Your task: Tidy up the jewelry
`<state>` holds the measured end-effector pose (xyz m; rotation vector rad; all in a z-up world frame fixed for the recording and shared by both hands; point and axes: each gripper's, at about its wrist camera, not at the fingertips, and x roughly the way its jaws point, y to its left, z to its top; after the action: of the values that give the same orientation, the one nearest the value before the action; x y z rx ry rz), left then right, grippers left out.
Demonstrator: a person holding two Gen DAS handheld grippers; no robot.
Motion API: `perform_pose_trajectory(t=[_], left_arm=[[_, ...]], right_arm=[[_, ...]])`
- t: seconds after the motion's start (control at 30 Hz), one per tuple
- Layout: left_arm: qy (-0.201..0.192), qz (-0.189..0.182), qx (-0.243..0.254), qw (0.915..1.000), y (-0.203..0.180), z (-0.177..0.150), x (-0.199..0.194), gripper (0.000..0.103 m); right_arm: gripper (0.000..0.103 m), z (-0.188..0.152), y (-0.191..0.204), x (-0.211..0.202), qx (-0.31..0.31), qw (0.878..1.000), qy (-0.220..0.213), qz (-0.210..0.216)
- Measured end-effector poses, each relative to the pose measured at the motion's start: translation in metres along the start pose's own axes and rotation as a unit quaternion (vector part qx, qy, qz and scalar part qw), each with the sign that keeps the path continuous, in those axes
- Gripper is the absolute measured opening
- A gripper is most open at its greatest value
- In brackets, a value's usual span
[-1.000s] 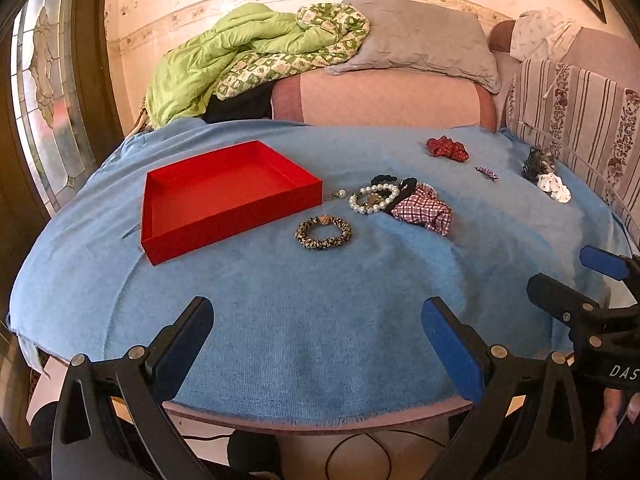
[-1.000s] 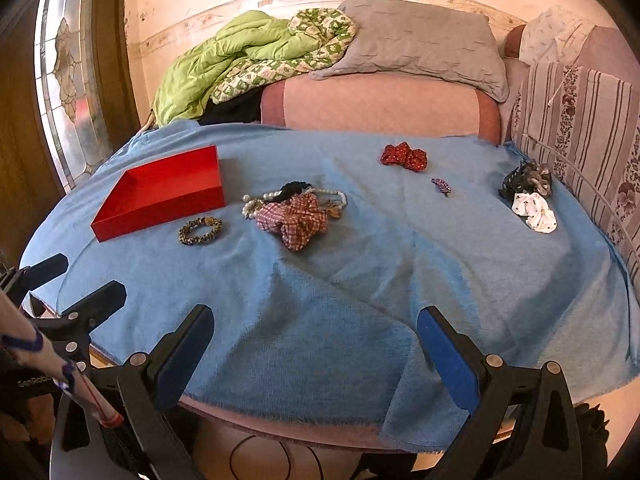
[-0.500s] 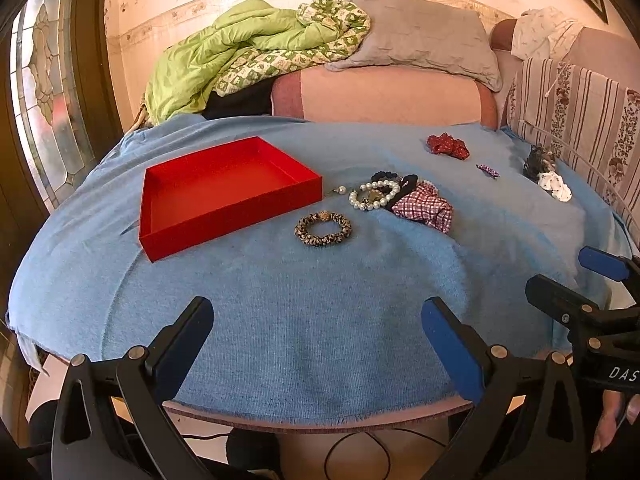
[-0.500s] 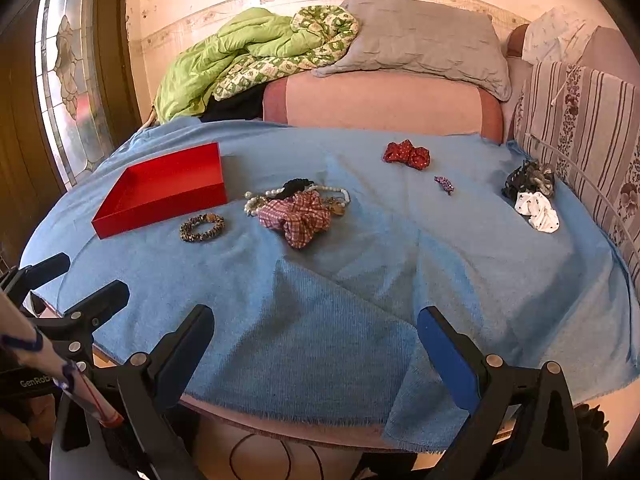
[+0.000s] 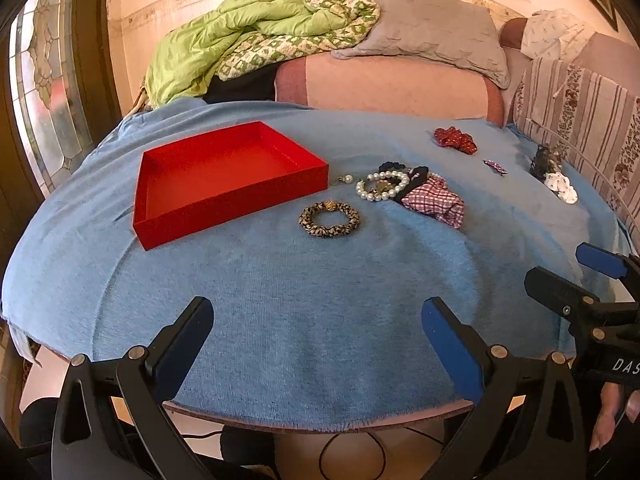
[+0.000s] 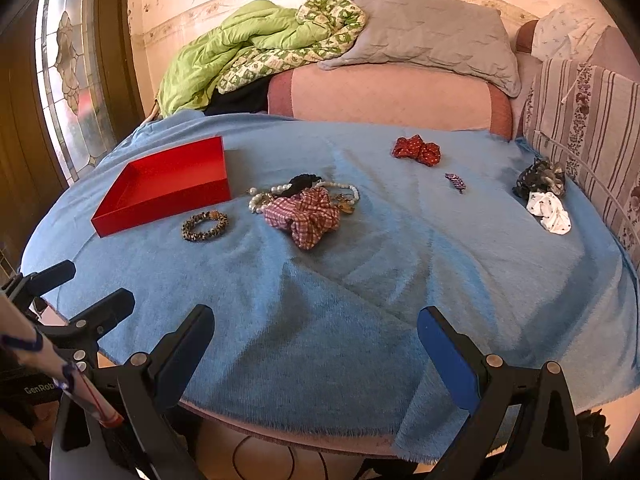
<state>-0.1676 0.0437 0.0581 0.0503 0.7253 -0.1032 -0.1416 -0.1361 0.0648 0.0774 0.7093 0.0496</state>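
Two claws, left claw [image 5: 316, 320] and right claw [image 6: 316, 320], hover wide and empty at the counter's [image 5: 280, 300] near edge; the light, slack leopard-print bracelet [image 5: 329, 219] lies beside the red tray [image 5: 224, 176], likely best pinched across its band.

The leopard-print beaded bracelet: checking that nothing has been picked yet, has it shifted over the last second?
No. The leopard-print beaded bracelet lies just off the near right corner of the shallow red cardboard tray, as before; only the camera drifted slightly.
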Motion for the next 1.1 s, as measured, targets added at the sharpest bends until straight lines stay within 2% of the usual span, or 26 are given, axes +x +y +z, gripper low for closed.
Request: perform_pose_trajectory(t=[0.37,0.57,0.73,0.9,1.0,1.1], left_arm=[[0.018,-0.015,-0.006,0.9997,0.011,0.004,0.014,0.103],[0.017,-0.018,-0.025,0.9994,0.031,0.027,0.026,0.103],[0.024,-0.036,-0.028,0.9987,0.044,0.05,0.042,0.103],[0.037,-0.056,-0.012,0.9977,0.035,0.063,0.06,0.101],[0.036,-0.06,-0.001,0.9975,0.029,0.064,0.066,0.099],[0.042,-0.066,0.005,0.9969,0.026,0.062,0.072,0.098]], right_arm=[[0.103,0.011,0.005,0.019,-0.005,1.0,0.007,0.008],[0.1,0.026,0.0,0.028,0.002,1.0,0.002,0.024],[0.093,0.037,-0.003,0.048,0.011,0.998,0.025,0.051],[0.086,0.048,0.005,0.067,-0.004,0.997,0.038,0.069],[0.077,0.059,0.012,0.084,-0.017,0.996,0.048,0.079],[0.068,0.069,0.017,0.107,-0.032,0.995,0.067,0.067]])
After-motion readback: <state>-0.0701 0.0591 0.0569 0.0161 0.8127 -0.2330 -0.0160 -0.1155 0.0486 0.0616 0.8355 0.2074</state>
